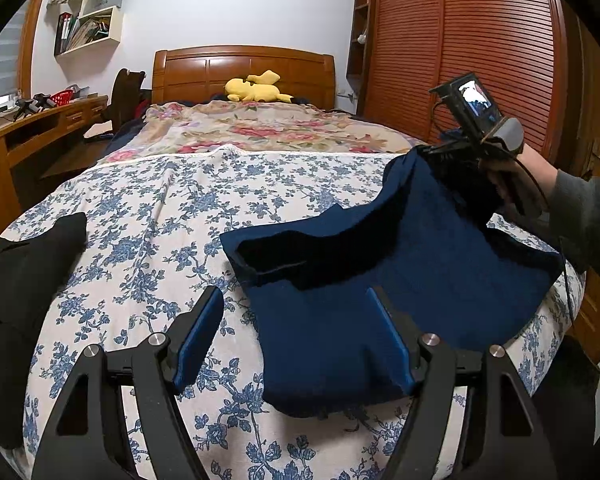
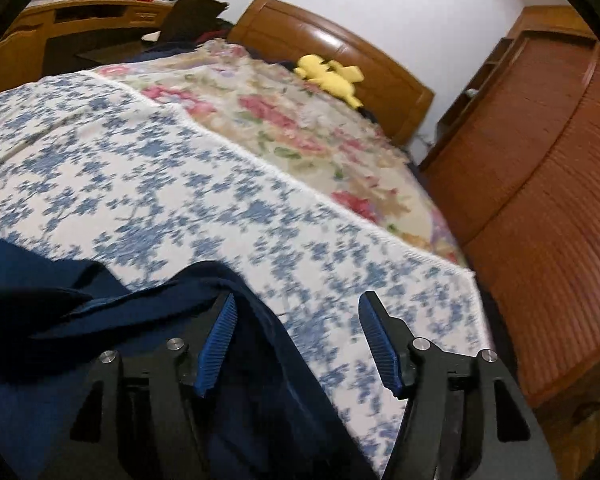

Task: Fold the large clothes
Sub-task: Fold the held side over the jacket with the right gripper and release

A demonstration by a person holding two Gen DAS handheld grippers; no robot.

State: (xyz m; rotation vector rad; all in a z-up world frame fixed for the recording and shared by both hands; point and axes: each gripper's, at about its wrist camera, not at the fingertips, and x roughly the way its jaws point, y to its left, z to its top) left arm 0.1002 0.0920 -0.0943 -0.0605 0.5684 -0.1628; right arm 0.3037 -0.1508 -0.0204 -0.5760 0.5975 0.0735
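A navy blue garment (image 1: 380,280) lies on the blue-floral sheet (image 1: 148,208) at the bed's near right. My left gripper (image 1: 296,300) is open, hovering over the garment's near left edge; its right finger is above the cloth. My right gripper (image 1: 444,156) is at the garment's far right corner, where the cloth is lifted against it. In the right wrist view the right gripper (image 2: 298,308) is open, with the navy cloth (image 2: 100,320) draped over its left finger (image 2: 220,332); nothing lies between the pads.
A black garment (image 1: 24,280) lies at the bed's left edge. A pink-floral blanket (image 1: 260,128) and a yellow plush toy (image 1: 256,88) lie by the wooden headboard (image 1: 244,68). A desk (image 1: 32,128) stands left, a louvered wardrobe (image 1: 480,40) right.
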